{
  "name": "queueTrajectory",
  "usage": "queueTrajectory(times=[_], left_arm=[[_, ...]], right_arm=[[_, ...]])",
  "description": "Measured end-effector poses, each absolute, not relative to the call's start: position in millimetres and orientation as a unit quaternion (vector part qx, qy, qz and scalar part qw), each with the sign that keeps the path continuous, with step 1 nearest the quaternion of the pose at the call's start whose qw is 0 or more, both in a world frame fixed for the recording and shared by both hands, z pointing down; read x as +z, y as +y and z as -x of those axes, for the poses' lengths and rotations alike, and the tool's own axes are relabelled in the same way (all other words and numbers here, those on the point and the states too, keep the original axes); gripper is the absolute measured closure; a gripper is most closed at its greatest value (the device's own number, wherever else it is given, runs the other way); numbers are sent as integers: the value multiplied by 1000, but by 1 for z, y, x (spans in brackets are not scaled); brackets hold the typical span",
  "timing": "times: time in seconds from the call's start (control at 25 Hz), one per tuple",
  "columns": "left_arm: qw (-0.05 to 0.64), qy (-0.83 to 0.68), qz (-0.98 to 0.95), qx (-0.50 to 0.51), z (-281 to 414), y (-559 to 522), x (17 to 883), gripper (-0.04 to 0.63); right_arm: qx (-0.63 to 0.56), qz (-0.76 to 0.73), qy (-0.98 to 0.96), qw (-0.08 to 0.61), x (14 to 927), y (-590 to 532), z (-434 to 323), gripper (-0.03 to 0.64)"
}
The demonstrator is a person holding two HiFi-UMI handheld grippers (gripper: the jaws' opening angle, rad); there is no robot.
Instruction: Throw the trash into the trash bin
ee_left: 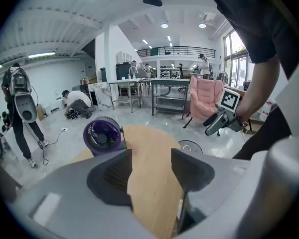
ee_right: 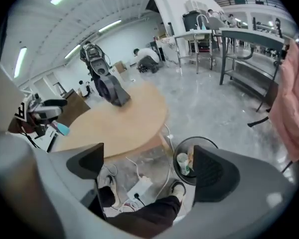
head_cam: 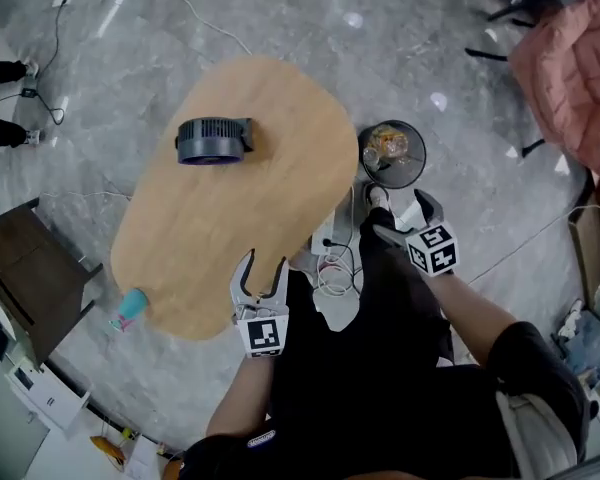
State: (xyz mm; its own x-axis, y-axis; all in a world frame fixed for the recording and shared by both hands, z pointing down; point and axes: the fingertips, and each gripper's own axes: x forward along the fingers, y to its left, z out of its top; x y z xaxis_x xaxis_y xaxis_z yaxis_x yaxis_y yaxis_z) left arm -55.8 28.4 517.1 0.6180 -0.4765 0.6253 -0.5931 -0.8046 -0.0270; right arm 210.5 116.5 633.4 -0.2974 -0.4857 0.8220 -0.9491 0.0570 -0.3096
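The black wire trash bin (head_cam: 392,154) stands on the floor just past the table's right edge, with a paper cup (ee_right: 183,163) and crumpled wrappers inside it. My right gripper (head_cam: 402,218) hangs open a little short of the bin and above the floor; in the right gripper view (ee_right: 148,166) nothing lies between its jaws, and the bin (ee_right: 189,159) shows near the right jaw. My left gripper (head_cam: 265,263) is open and empty over the near edge of the wooden table (head_cam: 220,238). From the left gripper view (ee_left: 150,168) the bin (ee_left: 190,146) shows beyond the table.
A dark round fan (head_cam: 213,140) stands on the table's far part. A teal cup (head_cam: 130,307) sits at the table's left corner. A white power strip (ee_right: 138,186) with cables lies on the floor by the person's shoes (ee_right: 178,187). A pink jacket (head_cam: 572,73) hangs at right.
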Motion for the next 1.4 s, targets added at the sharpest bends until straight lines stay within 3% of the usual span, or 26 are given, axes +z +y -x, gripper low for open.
queueTrajectory(times=[0.24, 0.52, 0.96, 1.4], left_arm=[[97, -317, -885, 326, 117, 53, 442, 344], [28, -396, -867, 302, 141, 17, 346, 344], [-85, -485, -851, 181, 142, 0, 172, 344], [-120, -550, -814, 143, 270, 40, 94, 387]], right_arm=[[383, -505, -757, 158, 485, 87, -114, 56], [300, -471, -826, 72, 350, 35, -101, 108], [139, -382, -910, 82, 182, -3, -55, 143], [67, -317, -942, 83, 90, -8, 81, 225]])
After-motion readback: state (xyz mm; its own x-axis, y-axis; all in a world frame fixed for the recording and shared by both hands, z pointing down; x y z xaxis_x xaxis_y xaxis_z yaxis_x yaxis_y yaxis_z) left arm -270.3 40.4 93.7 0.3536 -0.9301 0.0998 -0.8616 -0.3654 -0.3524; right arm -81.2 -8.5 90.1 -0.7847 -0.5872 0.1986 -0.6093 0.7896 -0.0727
